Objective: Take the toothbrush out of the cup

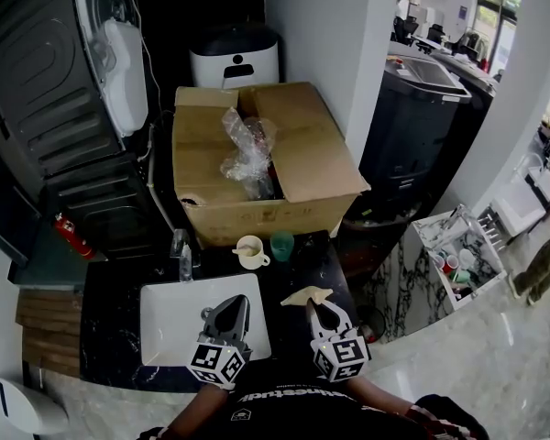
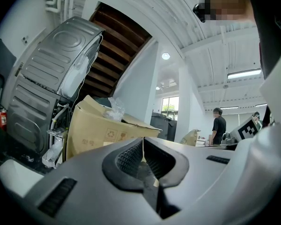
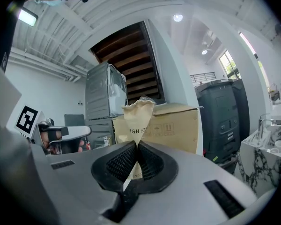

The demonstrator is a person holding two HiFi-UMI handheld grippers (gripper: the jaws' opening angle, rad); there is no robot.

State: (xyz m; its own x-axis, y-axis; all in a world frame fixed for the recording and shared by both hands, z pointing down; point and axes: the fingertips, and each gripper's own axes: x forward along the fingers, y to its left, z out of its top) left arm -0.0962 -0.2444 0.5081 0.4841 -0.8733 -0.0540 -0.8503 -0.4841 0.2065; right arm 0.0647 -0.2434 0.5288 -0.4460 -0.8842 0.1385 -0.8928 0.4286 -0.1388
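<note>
On the black counter, a white mug [image 1: 249,253] stands near the back edge with a small pale thing inside, too small to tell as the toothbrush. A green cup [image 1: 282,245] stands just right of it. My left gripper [image 1: 240,304] hovers over the white basin [image 1: 170,314], shut with nothing held [image 2: 143,145]. My right gripper [image 1: 314,306] is shut on a tan paper packet [image 1: 305,295]. The packet [image 3: 138,114] sticks up from between the right gripper's [image 3: 137,147] pads, with print on it. Both grippers are short of the mug.
A big open cardboard box [image 1: 298,159] with crumpled plastic [image 1: 247,154] sits right behind the cups. A tap [image 1: 181,250] stands at the basin's back left. A grey machine [image 1: 64,108] and a red extinguisher [image 1: 71,235] are left, a dark cabinet [image 1: 417,122] and a marble shelf [image 1: 458,259] right.
</note>
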